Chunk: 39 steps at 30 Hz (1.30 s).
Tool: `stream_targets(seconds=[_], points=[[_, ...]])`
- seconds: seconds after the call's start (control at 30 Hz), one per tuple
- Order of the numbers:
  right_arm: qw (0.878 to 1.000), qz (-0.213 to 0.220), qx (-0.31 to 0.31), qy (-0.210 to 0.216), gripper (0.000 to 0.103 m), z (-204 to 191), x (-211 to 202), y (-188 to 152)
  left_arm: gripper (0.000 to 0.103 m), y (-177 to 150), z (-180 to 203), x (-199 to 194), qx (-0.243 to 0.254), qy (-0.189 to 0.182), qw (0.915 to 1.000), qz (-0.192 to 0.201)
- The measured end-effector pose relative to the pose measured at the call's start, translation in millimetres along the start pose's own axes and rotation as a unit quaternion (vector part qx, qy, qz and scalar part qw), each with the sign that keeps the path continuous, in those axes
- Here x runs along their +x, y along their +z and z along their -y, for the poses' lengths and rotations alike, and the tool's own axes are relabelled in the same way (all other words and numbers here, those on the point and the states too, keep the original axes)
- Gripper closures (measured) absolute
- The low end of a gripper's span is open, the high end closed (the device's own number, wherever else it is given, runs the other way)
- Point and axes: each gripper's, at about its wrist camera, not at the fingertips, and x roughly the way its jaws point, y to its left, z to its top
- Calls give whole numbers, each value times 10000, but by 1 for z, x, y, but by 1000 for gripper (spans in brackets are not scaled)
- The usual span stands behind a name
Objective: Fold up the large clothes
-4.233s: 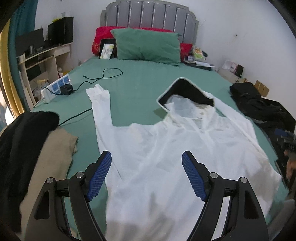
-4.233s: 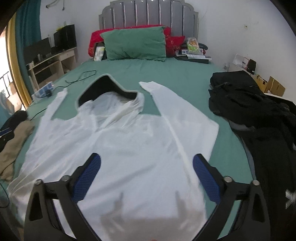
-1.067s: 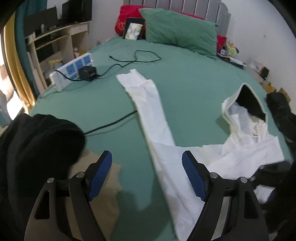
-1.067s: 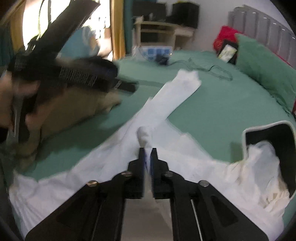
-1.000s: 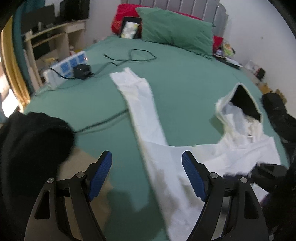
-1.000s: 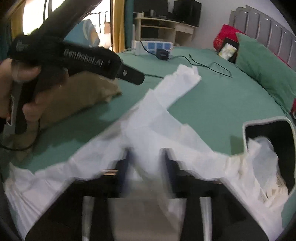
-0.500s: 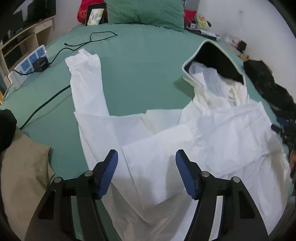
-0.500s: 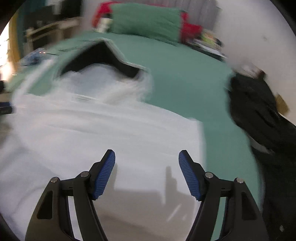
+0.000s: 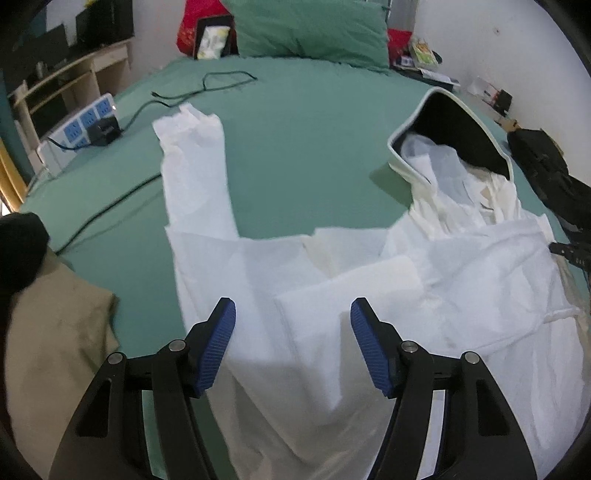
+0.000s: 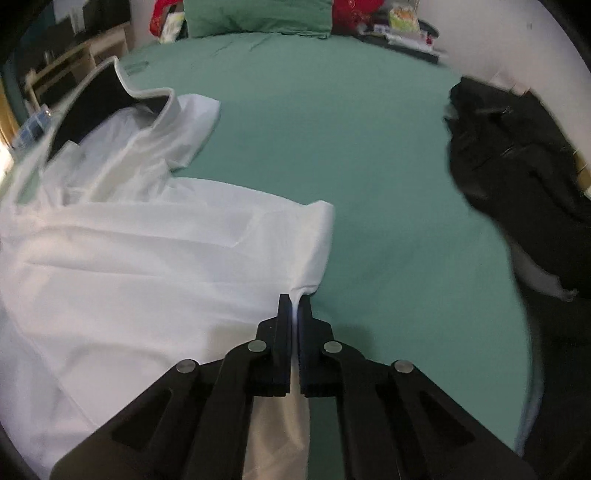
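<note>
A large white hooded garment (image 9: 369,295) lies on the green bed (image 9: 303,129). Its right sleeve is folded across the body; its left sleeve (image 9: 195,166) stretches away toward the far left. The dark-lined hood (image 9: 454,129) lies at the far right. My left gripper (image 9: 291,328) is open and empty above the garment's lower body. My right gripper (image 10: 293,306) is shut on the right side edge of the white garment (image 10: 147,258), low over the bed (image 10: 369,147).
A black and tan clothes pile (image 9: 44,314) lies at the left edge. A power strip (image 9: 81,125) and a black cable (image 9: 207,83) lie at the far left. Black clothes (image 10: 524,177) lie on the right. Pillows (image 9: 306,33) stand at the headboard.
The right sleeve has been folded across the body and let go. My right gripper swung back to the right edge and shut on it. My left gripper stayed open and came nearer over the body.
</note>
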Motion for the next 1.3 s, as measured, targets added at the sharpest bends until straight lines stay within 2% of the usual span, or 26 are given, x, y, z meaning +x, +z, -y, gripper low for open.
stream_targets(seconds=[0.03,0.17,0.3,0.4,0.47,0.57,0.63,0.8,0.97,1.07,1.23,1.27,1.3], points=[[9999,-8,-19,-147,101,0,0,0,34,1,-3,-1,-30,52,10000,39],[9995,-2,46,-297,101,-6,1,1,34,11,-22,-8,-187,180,9995,173],[9979,-28,86,-636,99,-14,-17,5,34,23,-48,-24,-339,333,9980,427],[9974,232,-27,-680,84,-39,-37,24,34,29,-68,-36,-455,372,9969,523],[9966,509,-264,-598,62,-69,-53,40,34,33,-82,-43,-562,375,9961,571],[9934,892,-673,-251,52,-128,-72,67,34,38,-103,-54,-791,386,9937,688],[9914,960,-890,15,52,-162,-72,84,34,41,-119,-63,-1034,484,9904,785],[9818,979,-1233,1062,52,-261,-54,123,34,45,-151,-65,-1472,532,9850,725],[9669,939,-1462,1868,52,-357,-24,149,34,47,-165,-60,-1524,374,9859,579],[9591,636,-1500,2313,52,-408,6,161,34,46,-164,-59,-1366,354,9884,554],[9557,296,-1452,2542,52,-451,33,165,34,47,-169,-58,-1494,311,9868,549],[9564,230,-1489,2501,59,-456,38,162,34,48,-169,-57,-1478,317,9870,543],[9548,215,-1532,2540,73,-459,38,160,34,48,-168,-57,-1435,334,9876,540]])
